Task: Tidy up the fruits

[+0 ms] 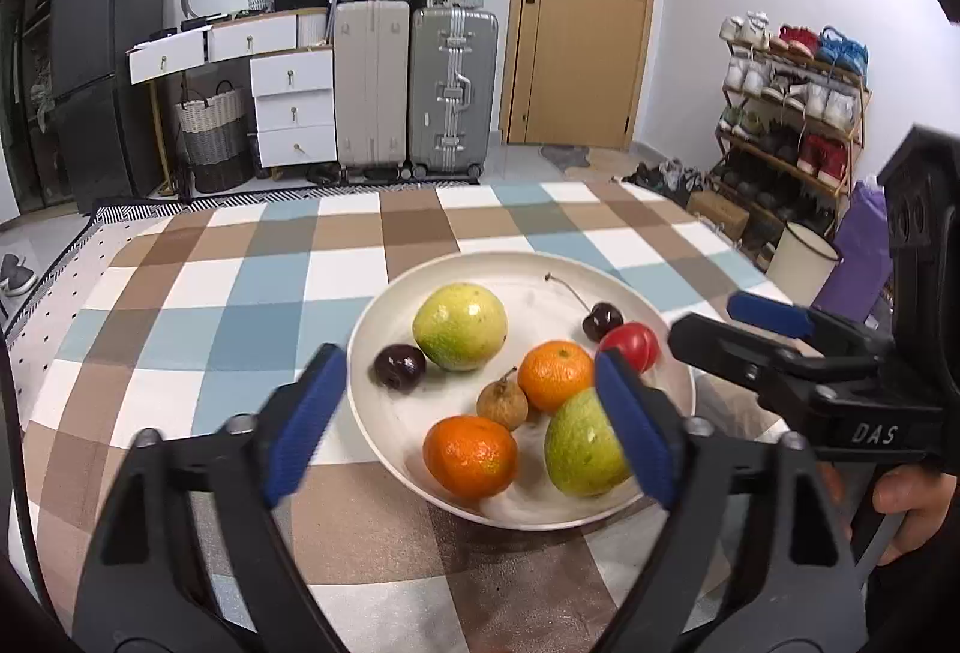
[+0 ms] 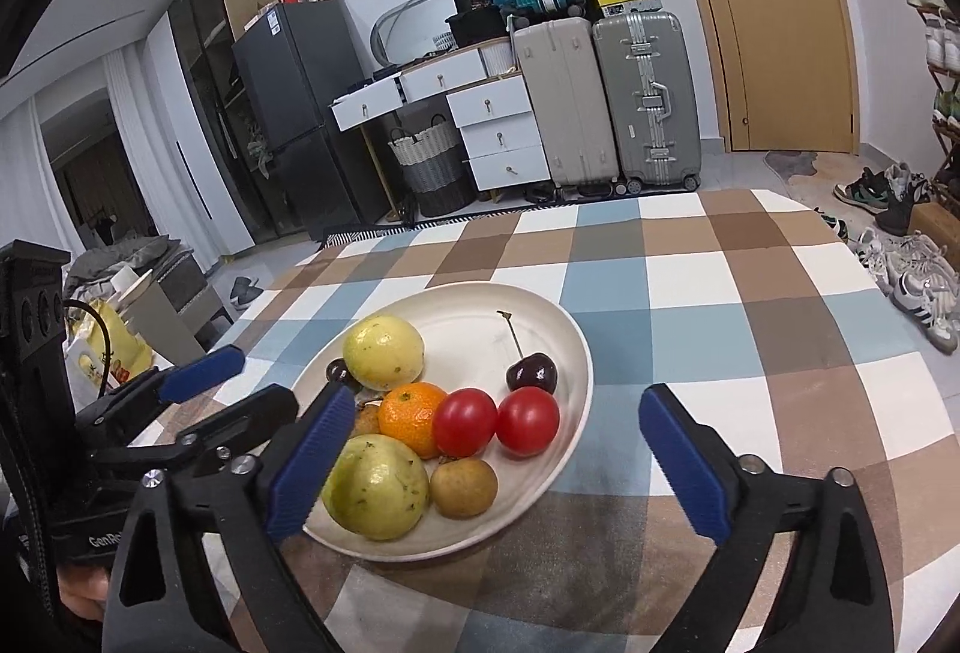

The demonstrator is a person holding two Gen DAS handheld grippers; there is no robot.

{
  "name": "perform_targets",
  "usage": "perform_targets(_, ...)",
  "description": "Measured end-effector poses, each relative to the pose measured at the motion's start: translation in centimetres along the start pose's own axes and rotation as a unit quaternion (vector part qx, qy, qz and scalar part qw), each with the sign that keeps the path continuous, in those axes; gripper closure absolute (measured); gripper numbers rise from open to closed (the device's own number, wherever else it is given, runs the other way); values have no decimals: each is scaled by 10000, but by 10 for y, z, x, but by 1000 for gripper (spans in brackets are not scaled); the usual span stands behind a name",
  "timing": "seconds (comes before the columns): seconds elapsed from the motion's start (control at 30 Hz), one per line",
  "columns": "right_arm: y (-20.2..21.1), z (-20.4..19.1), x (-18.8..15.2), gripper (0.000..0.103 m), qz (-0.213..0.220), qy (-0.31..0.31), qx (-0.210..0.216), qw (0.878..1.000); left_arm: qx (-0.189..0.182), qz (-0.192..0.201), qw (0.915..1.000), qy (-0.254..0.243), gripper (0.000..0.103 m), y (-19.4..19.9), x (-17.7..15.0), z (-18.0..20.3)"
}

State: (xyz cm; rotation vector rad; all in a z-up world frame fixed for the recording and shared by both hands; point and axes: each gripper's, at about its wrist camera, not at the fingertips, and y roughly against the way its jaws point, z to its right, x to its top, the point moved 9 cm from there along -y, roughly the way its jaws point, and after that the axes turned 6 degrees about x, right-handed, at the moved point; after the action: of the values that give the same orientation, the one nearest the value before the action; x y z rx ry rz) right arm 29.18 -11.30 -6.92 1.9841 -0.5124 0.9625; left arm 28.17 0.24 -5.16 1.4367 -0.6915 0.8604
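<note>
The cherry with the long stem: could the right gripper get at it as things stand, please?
Probably yes. The right gripper is open and empty, and the cherry lies exposed on the plate, though the tomatoes sit just in front of it.

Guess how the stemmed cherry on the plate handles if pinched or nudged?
The cherry looks small, round and glossy, so it would probably roll on the smooth plate and could slip from wide fingers. Its thin stem sticks up and likely bends or snaps. Soft skin probably bruises under a hard squeeze.
</note>
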Motion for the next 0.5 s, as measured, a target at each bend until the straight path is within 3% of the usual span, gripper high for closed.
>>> perform_targets(0.13,9,-2,-1,1,34,17,141,9999,-82,79,9998,186,1,7,1,-4)
perform_targets(0.5,28,-25,-7,0,190,558,270,9979,-1,388,9991,154,1,33,-3,-9)
